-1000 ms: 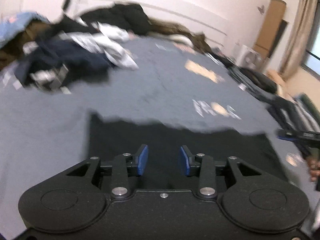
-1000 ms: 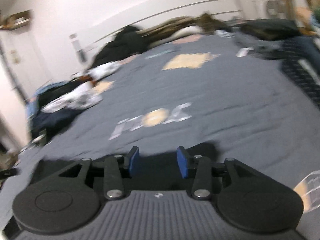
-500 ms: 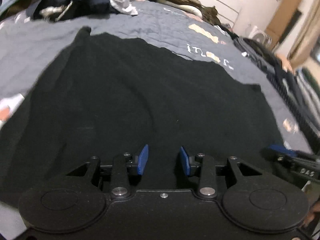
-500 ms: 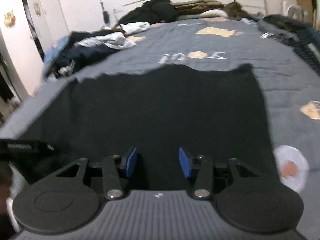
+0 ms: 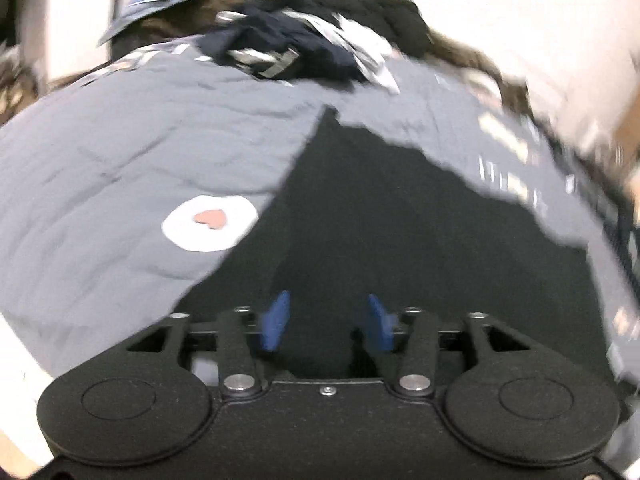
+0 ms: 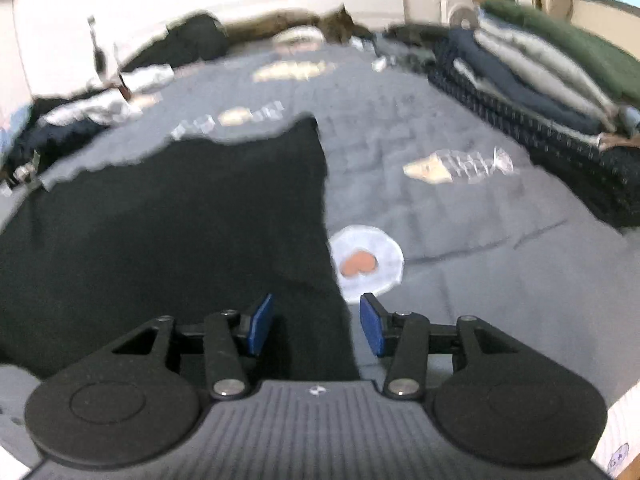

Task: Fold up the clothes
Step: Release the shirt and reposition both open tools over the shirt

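On the grey quilted bedspread (image 6: 460, 208) lies one flat black cloth garment (image 5: 400, 240). Over its near edge hang two grippers: the left gripper (image 5: 326, 322), whose jaws have just been opening, and the right gripper (image 6: 316, 328), both apart, pads pressing nothing. One folded pile (image 6: 540, 80) sits right, one loose heap (image 5: 296, 52) far behind, below a white wall.

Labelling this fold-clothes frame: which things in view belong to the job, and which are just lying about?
In the job:
- black garment, spread flat on the bed
- left gripper, jaws just opened wider, over the garment
- right gripper, open at the garment's right edge

Lying about:
- grey bedspread
- heap of unfolded clothes
- stack of folded clothes
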A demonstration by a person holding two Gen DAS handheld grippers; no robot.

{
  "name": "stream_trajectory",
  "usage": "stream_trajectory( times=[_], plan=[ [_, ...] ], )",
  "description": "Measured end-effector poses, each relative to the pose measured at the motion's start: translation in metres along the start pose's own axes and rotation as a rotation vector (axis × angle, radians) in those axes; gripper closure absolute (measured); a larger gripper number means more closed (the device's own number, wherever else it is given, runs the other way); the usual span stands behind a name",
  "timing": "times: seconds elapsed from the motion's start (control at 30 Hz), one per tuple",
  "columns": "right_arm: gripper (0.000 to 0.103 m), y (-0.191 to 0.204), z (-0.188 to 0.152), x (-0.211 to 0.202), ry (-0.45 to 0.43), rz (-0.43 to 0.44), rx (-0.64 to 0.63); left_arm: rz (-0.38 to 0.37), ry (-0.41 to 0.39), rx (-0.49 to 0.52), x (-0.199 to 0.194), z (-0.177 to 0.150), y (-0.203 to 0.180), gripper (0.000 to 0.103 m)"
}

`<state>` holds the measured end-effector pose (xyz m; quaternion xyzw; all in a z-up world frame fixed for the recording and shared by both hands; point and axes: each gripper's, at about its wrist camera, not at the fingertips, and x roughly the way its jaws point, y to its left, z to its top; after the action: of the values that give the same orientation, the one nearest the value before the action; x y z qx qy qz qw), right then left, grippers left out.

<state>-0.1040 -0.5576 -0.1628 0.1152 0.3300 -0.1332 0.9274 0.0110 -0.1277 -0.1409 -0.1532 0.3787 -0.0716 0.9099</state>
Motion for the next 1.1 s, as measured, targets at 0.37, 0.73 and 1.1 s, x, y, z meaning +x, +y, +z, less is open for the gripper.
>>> stream_trajectory(
  times=[0.37, 0.73, 1.1],
  plan=[
    [0.046, 0.053, -0.003, -0.022, -0.043, 0.302, -0.043, -0.078, 0.010, -0.297, -0.007, 0.004, 0.047, 0.040],
    [0.044, 0.086, -0.007, -0.014, -0.011, 0.345, -0.049, -0.134, 0.079, -0.409, 0.001, -0.010, 0.067, 0.038],
    [0.041, 0.113, -0.003, -0.015, 0.022, 0.461, -0.009, -0.132, 0.032, -0.454, 0.011, -0.016, 0.068, 0.036]
  ],
)
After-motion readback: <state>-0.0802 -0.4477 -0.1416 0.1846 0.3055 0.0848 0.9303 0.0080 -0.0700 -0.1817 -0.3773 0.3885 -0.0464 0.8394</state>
